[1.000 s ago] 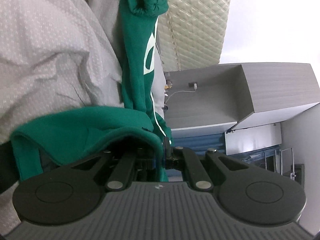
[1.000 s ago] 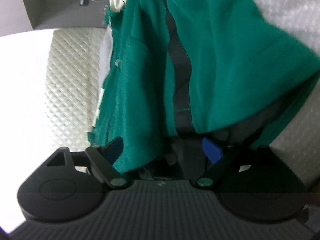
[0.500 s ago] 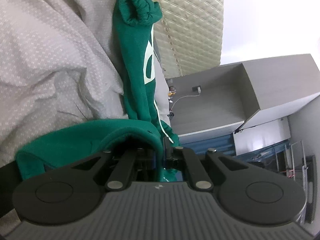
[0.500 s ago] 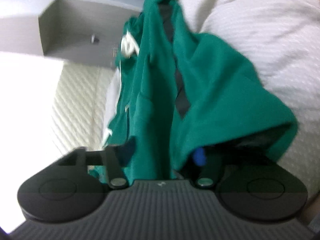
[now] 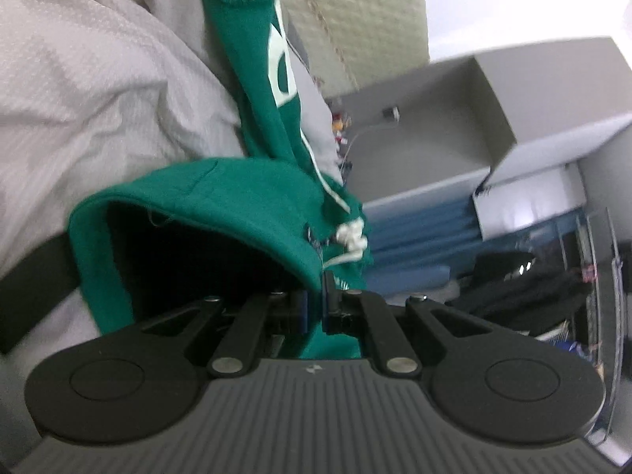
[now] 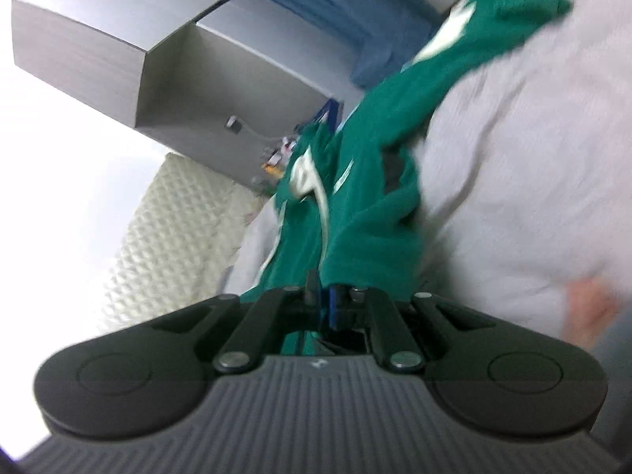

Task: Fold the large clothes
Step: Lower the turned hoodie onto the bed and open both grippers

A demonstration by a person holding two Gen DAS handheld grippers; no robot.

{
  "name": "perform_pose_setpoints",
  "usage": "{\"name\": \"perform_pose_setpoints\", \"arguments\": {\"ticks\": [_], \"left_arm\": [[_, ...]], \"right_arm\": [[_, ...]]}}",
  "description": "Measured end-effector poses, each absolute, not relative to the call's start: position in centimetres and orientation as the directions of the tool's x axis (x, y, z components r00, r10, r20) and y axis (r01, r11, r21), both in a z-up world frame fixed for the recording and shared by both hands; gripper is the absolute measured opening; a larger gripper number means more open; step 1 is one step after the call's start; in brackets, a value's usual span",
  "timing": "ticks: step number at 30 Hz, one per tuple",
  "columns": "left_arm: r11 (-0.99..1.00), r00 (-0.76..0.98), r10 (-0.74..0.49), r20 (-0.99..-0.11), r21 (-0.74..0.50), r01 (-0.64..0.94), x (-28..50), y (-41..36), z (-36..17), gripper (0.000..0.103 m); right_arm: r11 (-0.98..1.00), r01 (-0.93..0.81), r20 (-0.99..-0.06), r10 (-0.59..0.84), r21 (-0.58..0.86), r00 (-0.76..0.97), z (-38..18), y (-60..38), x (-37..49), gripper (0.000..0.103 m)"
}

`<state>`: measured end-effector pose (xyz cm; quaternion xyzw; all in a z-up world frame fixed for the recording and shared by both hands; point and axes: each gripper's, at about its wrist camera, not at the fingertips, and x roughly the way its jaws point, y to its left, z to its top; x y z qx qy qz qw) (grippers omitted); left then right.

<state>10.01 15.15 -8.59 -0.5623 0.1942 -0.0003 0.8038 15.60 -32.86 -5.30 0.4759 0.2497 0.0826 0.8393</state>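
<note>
Right gripper (image 6: 322, 300) fingers, spread a second before, had just closed, pinching green hoodie (image 6: 367, 205) fabric and lifting it. Left gripper (image 5: 314, 304) already pinched the hood edge. Hoodie hung above bed (image 5: 98, 91), ready for spreading.

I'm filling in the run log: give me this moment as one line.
left hand-held gripper: shut on hoodie | right hand-held gripper: shut on hoodie | hoodie: partly on bedsheet
</note>
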Motion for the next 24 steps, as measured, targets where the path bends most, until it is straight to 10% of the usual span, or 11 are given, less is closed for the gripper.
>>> {"name": "perform_pose_setpoints", "arguments": {"ticks": [10,17,20,24], "left_arm": [[0.646,0.771,-0.189,-0.608,-0.669,-0.369,8.5,10.1,-7.7,0.006],[0.713,0.731,-0.235,-0.641,-0.625,-0.318,8.4,9.5,-7.2,0.007],[0.755,0.695,-0.310,-0.649,-0.612,-0.234,7.7,8.8,-6.4,0.016],[0.821,0.712,-0.292,-0.639,-0.549,-0.155,6.3,7.6,-4.3,0.045]], "right_arm": [[0.694,0.278,-0.593,0.261,0.664,0.762,-5.7,-35.2,16.0,0.007],[0.748,0.291,-0.677,0.273,0.596,0.684,-5.8,-35.0,17.2,0.011],[0.781,0.244,-0.697,0.312,0.575,0.645,-5.2,-35.1,16.5,0.020],[0.824,0.181,-0.692,0.307,0.536,0.654,-3.5,-34.9,15.0,0.067]]}}
